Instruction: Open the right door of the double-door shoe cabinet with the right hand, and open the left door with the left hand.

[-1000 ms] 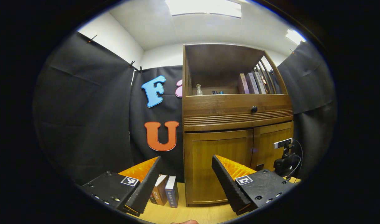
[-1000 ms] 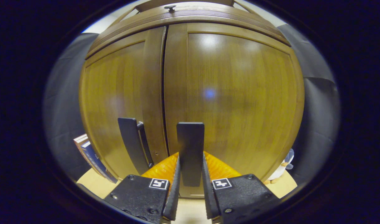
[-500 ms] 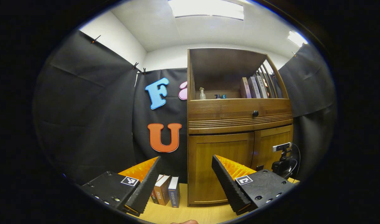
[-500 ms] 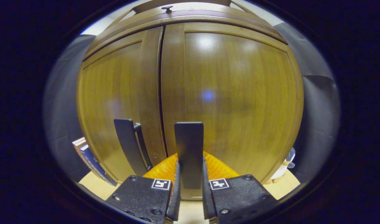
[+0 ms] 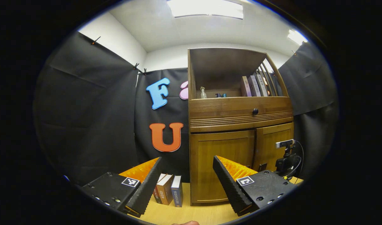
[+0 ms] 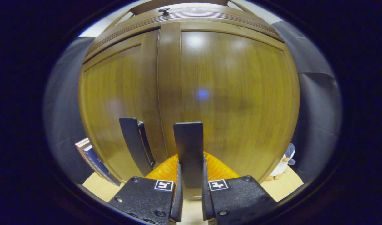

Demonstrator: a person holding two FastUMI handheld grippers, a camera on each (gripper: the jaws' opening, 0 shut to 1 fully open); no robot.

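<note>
In the left gripper view our left gripper (image 5: 186,175) hangs with fingers wide apart, well back from the shoe cabinet (image 5: 240,125), which stands upright on the floor with both doors flush. In the right gripper view, going left to right, we see the left door's handle (image 6: 133,145), a flat bar running vertically, then the right door's handle (image 6: 188,150), also vertical, with our right gripper (image 6: 190,200) clamped on it from both sides.

Left gripper view: set back, low, facing the whole cabinet (image 5: 240,125) from its left. Right gripper view: close against the doors (image 6: 191,93) (shared by both views), angled slightly upward.
</note>
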